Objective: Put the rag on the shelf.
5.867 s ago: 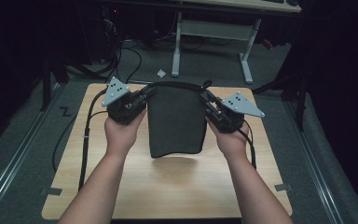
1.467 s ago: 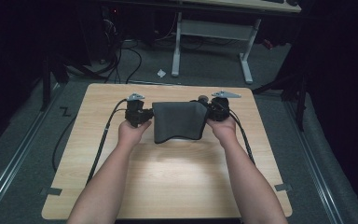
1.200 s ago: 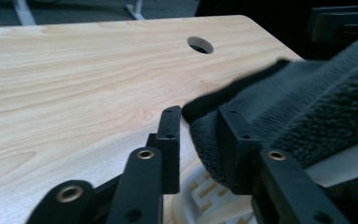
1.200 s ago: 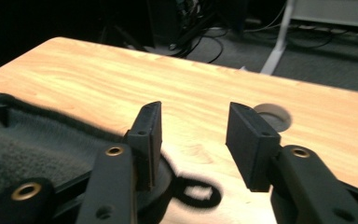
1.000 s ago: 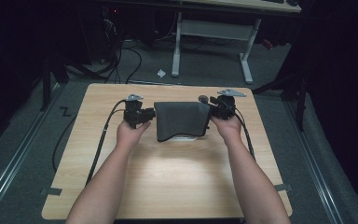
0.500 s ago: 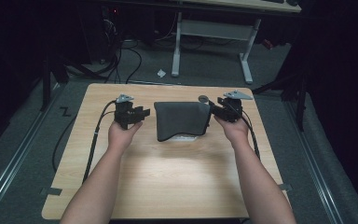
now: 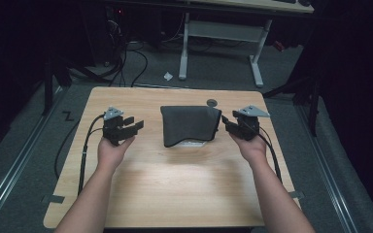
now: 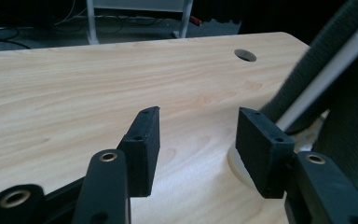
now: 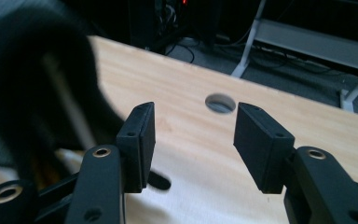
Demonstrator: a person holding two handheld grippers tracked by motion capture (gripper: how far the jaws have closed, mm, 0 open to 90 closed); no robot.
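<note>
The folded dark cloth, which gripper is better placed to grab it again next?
Probably the right gripper: it sits open just beside the folded dark cloth, nearly at its right edge. The left gripper, also open with nothing between its jaws, has a clear gap of bare table before the cloth.

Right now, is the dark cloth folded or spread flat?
Folded. The cloth lies as a compact rectangle on the table, and the left gripper view shows stacked layers with a white lining between them.

**Dark folded cloth at the table's middle**

We see a dark grey folded cloth (image 7: 190, 125) lying flat on the table (image 7: 175, 184), toward its far half. It is roughly rectangular, its near edge curling slightly, with something white showing beneath that edge. Nothing touches it.
</note>
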